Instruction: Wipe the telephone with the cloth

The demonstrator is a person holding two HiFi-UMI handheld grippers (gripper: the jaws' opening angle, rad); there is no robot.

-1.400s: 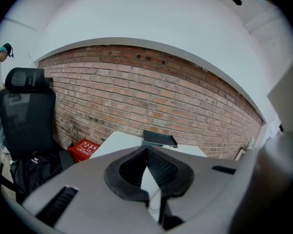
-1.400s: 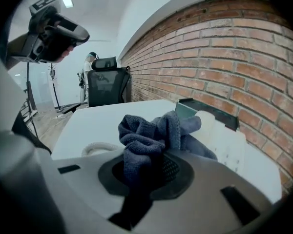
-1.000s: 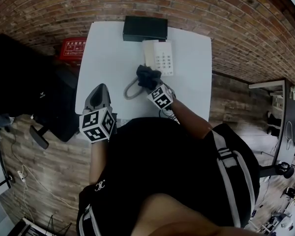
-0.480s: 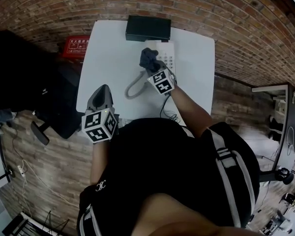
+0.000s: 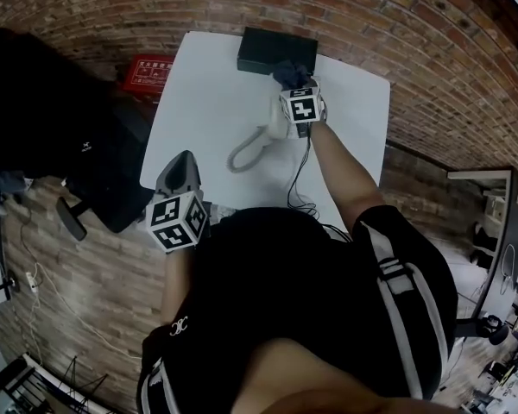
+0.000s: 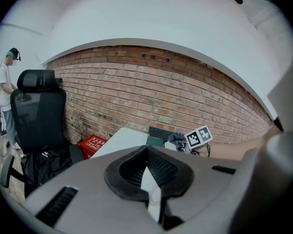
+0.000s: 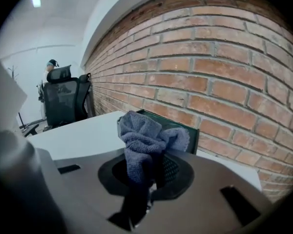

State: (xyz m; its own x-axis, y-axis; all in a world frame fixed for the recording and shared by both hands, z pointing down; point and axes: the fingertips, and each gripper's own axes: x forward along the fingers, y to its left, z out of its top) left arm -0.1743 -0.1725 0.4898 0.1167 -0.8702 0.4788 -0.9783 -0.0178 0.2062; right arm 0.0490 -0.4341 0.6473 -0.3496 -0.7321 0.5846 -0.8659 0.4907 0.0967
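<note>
The white telephone [image 5: 275, 125] lies on the white table [image 5: 207, 93], mostly hidden under my right gripper [image 5: 292, 83]; its grey coiled cord [image 5: 244, 153] loops to the left. That gripper is shut on the dark blue-grey cloth [image 5: 287, 75], which bunches out of the jaws [image 7: 147, 141] over the phone's far end, close to the black box [image 5: 276, 51]. My left gripper [image 5: 180, 164] hangs at the table's near left edge, apart from the phone, shut with nothing in it. The left gripper view shows the cloth [image 6: 177, 138] far off.
The black box [image 7: 186, 127] stands at the table's far edge against the brick wall. A red box [image 5: 153, 67] sits on the floor to the left, beside a black office chair [image 6: 36, 108]. A person [image 6: 6, 89] stands far left. A thin cable [image 5: 297, 184] runs off the near edge.
My right gripper has carried the cloth away from me along the telephone, from its near end to its far end by the black box. The left gripper has stayed where it was.
</note>
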